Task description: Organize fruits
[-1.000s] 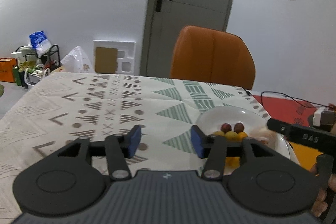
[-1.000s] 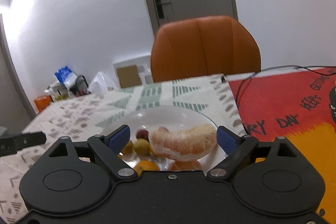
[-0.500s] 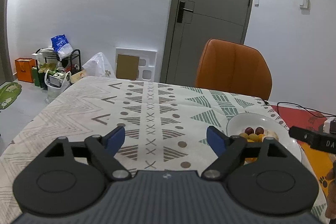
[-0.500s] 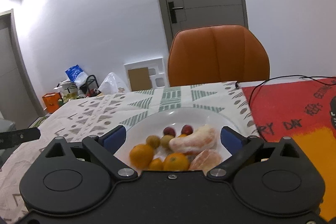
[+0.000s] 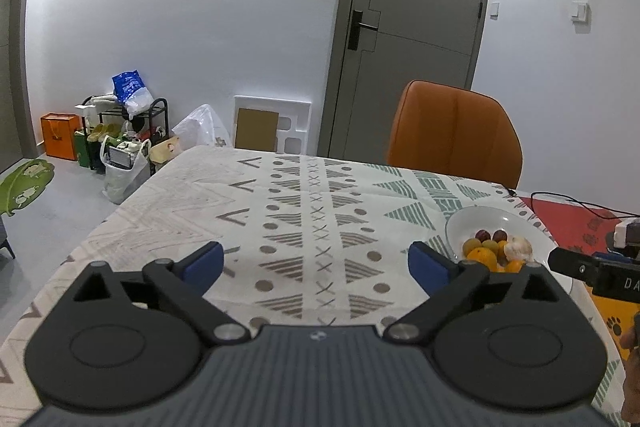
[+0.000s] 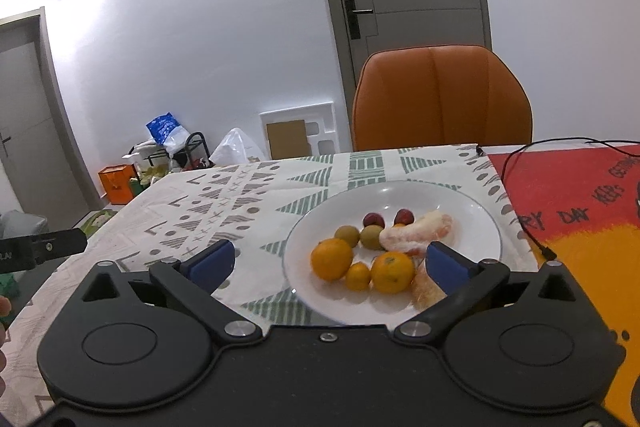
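White plate [image 6: 486, 223] near tablecloth edge

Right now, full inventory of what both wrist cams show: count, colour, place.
plate: 1, white, on the tablecloth near its right edge
oranges: 3, orange, front of plate, one smaller
green-brown fruits: 2, olive, mid plate
red fruits: 2, dark red, back of plate
peeled citrus pieces: at least 2, pale pink-orange, right side of plate
tablecloth: 1, cream with grey and green patterns, over the table
mat: 1, red and yellow, right of the tablecloth
cable: 1, black, across the mat
chair: 1, orange, behind the table
door: 1, grey, behind the chair
clutter: bags, rack, orange box, on the floor by the wall
left gripper: black, blue pads, open, nothing between
right gripper: same, open, over plate
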Demonstrator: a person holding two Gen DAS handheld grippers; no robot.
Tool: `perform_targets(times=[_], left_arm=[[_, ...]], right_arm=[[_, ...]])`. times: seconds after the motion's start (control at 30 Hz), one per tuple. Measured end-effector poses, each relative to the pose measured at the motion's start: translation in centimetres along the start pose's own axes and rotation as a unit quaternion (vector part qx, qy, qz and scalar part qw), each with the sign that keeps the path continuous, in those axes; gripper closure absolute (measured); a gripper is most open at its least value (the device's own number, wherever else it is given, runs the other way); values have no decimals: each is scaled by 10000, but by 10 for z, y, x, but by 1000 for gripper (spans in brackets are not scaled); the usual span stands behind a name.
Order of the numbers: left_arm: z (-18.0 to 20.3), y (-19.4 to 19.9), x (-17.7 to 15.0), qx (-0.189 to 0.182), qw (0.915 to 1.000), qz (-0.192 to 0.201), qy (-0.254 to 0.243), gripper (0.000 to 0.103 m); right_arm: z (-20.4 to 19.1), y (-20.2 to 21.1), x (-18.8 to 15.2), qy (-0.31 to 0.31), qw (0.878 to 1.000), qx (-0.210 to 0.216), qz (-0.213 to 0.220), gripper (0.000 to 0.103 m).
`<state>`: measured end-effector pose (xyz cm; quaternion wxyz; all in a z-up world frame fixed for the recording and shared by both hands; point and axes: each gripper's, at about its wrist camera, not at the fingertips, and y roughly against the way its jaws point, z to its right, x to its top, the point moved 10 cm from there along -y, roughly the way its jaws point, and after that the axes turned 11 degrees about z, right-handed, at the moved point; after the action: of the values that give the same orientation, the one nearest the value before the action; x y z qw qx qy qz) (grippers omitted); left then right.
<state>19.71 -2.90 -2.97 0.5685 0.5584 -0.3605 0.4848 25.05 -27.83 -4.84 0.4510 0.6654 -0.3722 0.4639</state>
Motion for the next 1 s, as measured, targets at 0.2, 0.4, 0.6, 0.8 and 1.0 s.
perform_targets(times=[0.2, 0.4, 0.6, 0.8, 1.0], left_arm=[[-9, 21, -1, -49, 10000, 11, -70, 4], [-15, 38, -1, -134, 9998, 4, -134, 4], [-20, 47, -6, -215, 9996, -66, -179, 4], [-25, 59, -9, -187, 9995, -49, -259, 4], [-32, 70, -21, -107, 9993, -146, -340, 4]], right_arm=[[-9, 16, -4, -45, 10000, -38, 31, 0], [-15, 32, -6, -79, 9998, -145, 60, 0], [-22, 47, -12, -96, 9996, -224, 106, 0], [-31, 60, -16, -80, 9997, -182, 133, 0], [-41, 73, -21, -234, 9994, -94, 225, 0]])
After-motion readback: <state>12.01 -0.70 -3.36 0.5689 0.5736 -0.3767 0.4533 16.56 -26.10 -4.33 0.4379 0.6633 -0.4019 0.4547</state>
